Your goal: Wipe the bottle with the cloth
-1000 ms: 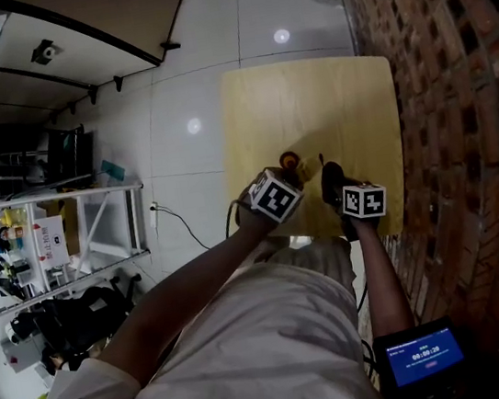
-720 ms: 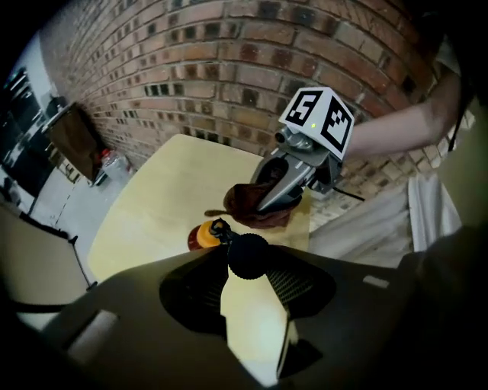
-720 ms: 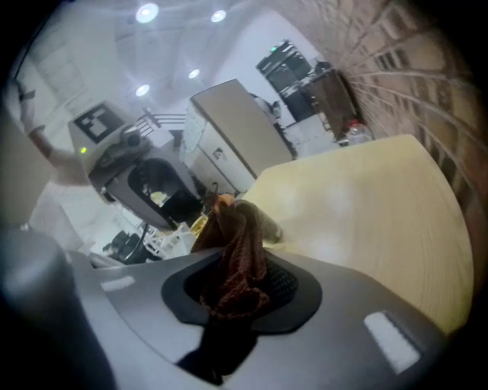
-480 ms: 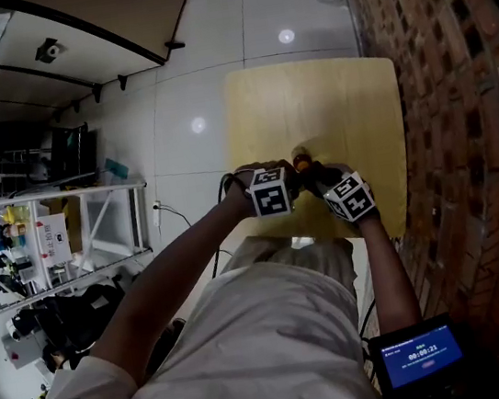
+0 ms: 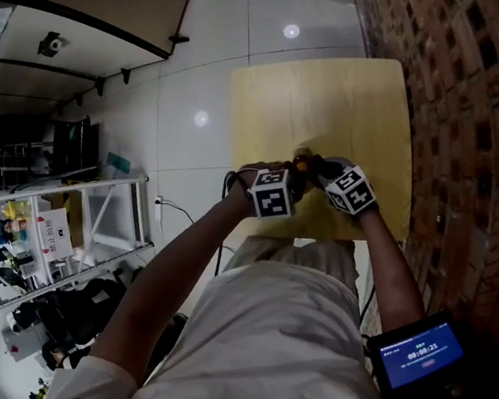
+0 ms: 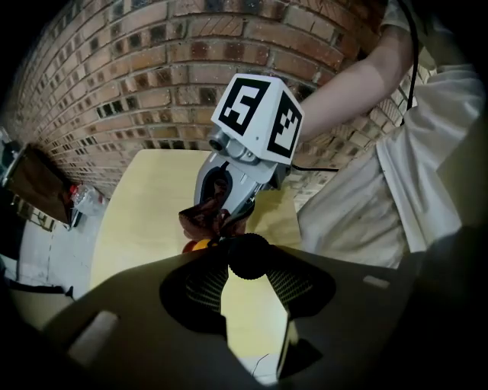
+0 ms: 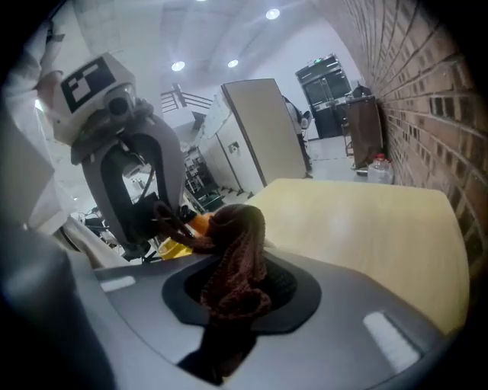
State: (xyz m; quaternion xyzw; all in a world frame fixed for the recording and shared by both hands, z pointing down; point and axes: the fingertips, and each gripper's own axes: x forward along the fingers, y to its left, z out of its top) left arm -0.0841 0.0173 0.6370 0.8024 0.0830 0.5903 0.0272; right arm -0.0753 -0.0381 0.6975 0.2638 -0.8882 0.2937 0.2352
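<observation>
L gripper [image 6: 248,263] clamps the bottle [image 7: 200,223] over the table [image 5: 327,99]; R gripper [image 7: 236,293] pinches the cloth [image 7: 238,251], which touches the bottle. Bottle sits just left of R jaws, so R prob wipes leftward

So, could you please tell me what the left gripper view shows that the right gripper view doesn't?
Only the left gripper view shows the right gripper from outside, with the forearm behind it. Only the right gripper view shows the left gripper from outside, a tall pale cabinet and ceiling lights. Both show the cloth, the bottle, the table and the brick wall.
</observation>
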